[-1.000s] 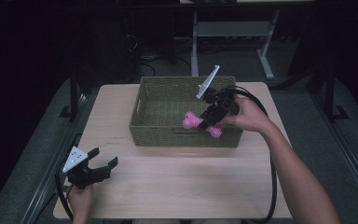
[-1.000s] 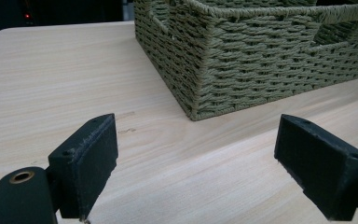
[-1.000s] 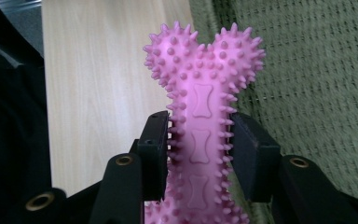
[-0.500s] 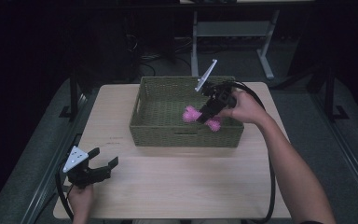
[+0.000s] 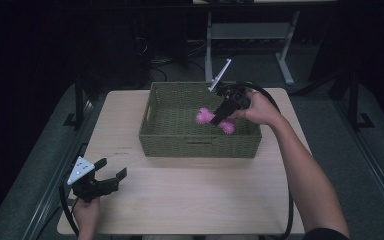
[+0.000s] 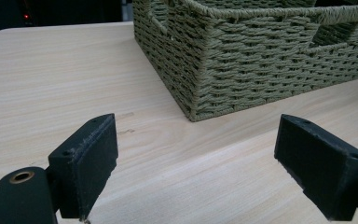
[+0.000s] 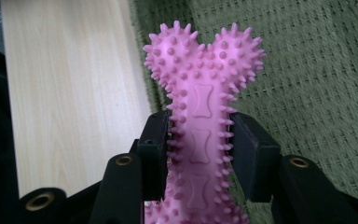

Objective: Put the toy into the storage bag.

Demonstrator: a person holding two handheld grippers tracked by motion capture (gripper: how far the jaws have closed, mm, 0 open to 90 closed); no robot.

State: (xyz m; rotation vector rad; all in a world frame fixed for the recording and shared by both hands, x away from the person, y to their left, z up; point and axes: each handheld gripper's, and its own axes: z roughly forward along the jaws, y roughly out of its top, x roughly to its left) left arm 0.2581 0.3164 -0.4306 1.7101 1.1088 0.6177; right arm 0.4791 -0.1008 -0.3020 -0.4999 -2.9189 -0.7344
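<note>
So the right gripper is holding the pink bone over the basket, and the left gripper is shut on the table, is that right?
Not quite: the left gripper is open, its jaws standing wide apart and holding nothing, as the left gripper view shows. The rest holds: the right gripper is clamped on the pink bone over the basket.

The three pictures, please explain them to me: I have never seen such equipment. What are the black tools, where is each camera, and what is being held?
A person holds a hand-operated two-jaw gripper in each hand. The high view looks down on a wooden table with a green woven basket. The other two cameras ride on the grippers and look along their jaws. The right gripper is shut on a pink spiky toy bone, above the basket. The left gripper is open, holds nothing, and sits near the table's front left, facing the basket's corner.
</note>
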